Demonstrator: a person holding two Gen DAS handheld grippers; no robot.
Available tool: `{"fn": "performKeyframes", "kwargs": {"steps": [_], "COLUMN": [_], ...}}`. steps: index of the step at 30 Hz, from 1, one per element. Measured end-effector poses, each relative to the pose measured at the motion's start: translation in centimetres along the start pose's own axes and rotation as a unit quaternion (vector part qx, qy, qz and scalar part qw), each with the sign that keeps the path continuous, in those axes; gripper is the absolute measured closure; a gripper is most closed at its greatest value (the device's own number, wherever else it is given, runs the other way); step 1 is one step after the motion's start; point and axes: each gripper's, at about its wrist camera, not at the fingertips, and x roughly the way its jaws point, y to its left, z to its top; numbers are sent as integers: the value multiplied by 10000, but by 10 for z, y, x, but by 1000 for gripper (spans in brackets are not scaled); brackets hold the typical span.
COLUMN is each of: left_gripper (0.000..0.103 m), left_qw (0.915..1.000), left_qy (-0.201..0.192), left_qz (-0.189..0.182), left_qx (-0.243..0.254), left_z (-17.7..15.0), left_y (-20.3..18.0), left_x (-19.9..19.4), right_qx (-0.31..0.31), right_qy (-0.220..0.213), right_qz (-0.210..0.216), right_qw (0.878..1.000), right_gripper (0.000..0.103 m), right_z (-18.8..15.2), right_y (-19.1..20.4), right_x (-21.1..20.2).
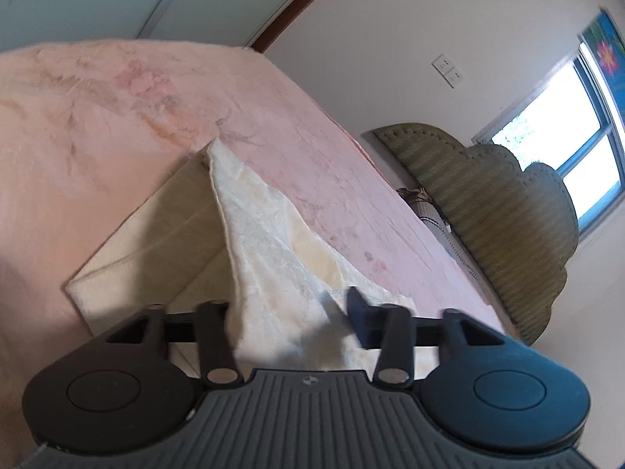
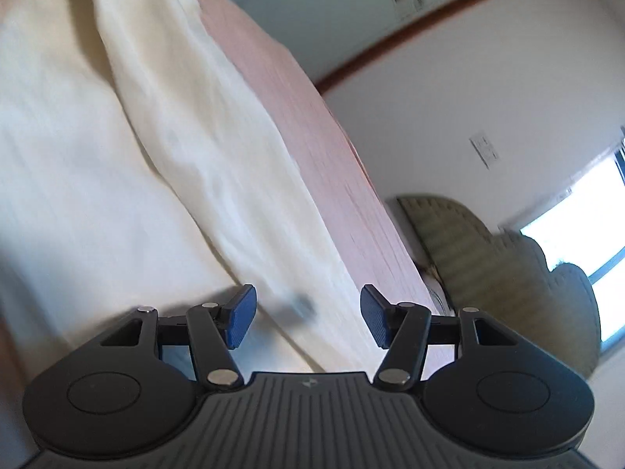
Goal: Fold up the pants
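Observation:
Cream pants (image 1: 156, 234) lie on a pink bed cover (image 1: 97, 117). One part of them rises in a crumpled tent (image 1: 258, 226) up to my left gripper (image 1: 289, 312). That gripper is shut on the bunched cloth, which hides its left pad; the blue right pad (image 1: 359, 312) presses against the fabric. In the right wrist view the pants (image 2: 97, 156) fill the left half, blurred, with a raised fold running diagonally. My right gripper (image 2: 308, 316) stands open just above the cloth near the bed's edge, with both blue pads (image 2: 242, 316) free and nothing pinched between them.
The pink bed cover (image 2: 297, 117) ends in an edge to the right of the pants. A green padded headboard (image 1: 488, 203) stands beyond it, below a bright window (image 1: 566, 125). A wall socket (image 1: 447, 70) sits on the white wall.

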Motion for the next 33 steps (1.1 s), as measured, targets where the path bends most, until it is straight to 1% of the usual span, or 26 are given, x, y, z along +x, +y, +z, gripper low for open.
{"fn": "performKeyframes", "kwargs": {"steps": [1, 3, 4, 5, 6, 8, 9, 10, 14, 16, 18, 19, 20, 21, 22, 23, 24, 25, 26, 27, 28, 29, 30, 31, 32, 33], "left_gripper": [86, 90, 91, 92, 92, 93, 93, 93, 93, 93, 92, 92, 93, 93, 93, 93, 93, 94, 94, 94, 94, 94, 94, 94, 93, 93], "left_qw": [10000, 10000, 9999, 9998, 9995, 9990, 9987, 9985, 9984, 9988, 9993, 9996, 9998, 9999, 9999, 9998, 9996, 9993, 9991, 9991, 9991, 9993, 9995, 9997, 9998, 9999], "left_qy": [-7, -85, -128, -161, -222, -324, -370, -409, -341, -275, -264, -198, -112, -68, -85, -137, -194, -245, -282, -298, -291, -266, -236, -212, -193, -170], "left_qz": [38, 5, -36, -62, -71, -115, -151, -178, -414, -395, -235, -154, -114, -90, -99, -153, -222, -280, -315, -315, -292, -250, -192, -137, -85, -24], "left_qx": [59, 37, 53, 119, 191, 281, 303, 313, 181, 99, 141, 142, 95, 21, -2, -6, -24, -36, -23, -10, -8, -4, -5, -24, -26, -3], "left_z": [0, 2, 3, 4, 6, 10, 13, 15, 25, 27, 24, 22, 21, 21, 22, 24, 26, 28, 31, 32, 33, 33, 33, 32, 31, 30], "left_y": [-1, 1, 1, 0, -2, -4, -5, -6, 1, 8, 16, 20, 22, 24, 24, 22, 21, 19, 18, 16, 16, 16, 16, 17, 19, 21], "left_x": [1, -1, -3, -5, -7, -11, -13, -17, -30, -37, -39, -37, -34, -31, -30, -31, -32, -33, -34, -34, -34, -32, -31, -30, -30, -31], "right_qx": [138, 349, 309, 208, 65, -111, -211, -244, 258, 398, 445, 435, 395, 279, 80, -190, -466, -742, -917, -943, -801, -584, -323, -109, 24, 49], "right_qy": [-12, 53, 60, 86, 143, 177, 176, 172, 31, -40, -102, -64, 15, -2, -40, -13, 80, 178, 158, 32, -12, 65, 117, 139, 183, 207], "right_qz": [3, -19, -35, -48, -15, 83, 107, 133, 465, 750, 1110, 1241, 1197, 936, 562, 147, -164, -293, -236, -216, -227, -180, -95, -43, 10, 89], "right_qw": [9999, 9994, 9995, 9997, 9999, 9997, 9996, 9995, 9986, 9964, 9928, 9913, 9920, 9952, 9984, 9997, 9987, 9967, 9954, 9953, 9965, 9981, 9994, 9998, 9998, 9997], "right_gripper": [45, 46, 55, 74, 82, 93, 94, 99, 102, 102, 102, 102, 102, 101, 96, 84, 73, 45, 44, 45, 46, 49, 60, 86, 94, 94], "right_z": [-8, -14, -14, -12, -10, -7, -12, -16, -16, -13, -9, -8, -8, -11, -14, -17, -19, -22, -26, -27, -26, -23, -20, -19, -18, -19], "right_y": [-7, -17, -18, -17, -14, -8, -4, -3, -17, -21, -21, -19, -17, -13, -6, 2, 11, 14, 19, 21, 17, 12, 4, -2, -6, -8], "right_x": [4, 12, 15, 18, 22, 23, 20, 15, -16, -42, -67, -76, -80, -81, -78, -71, -63, -48, -41, -39, -36, -31, -27, -24, -21, -22]}}
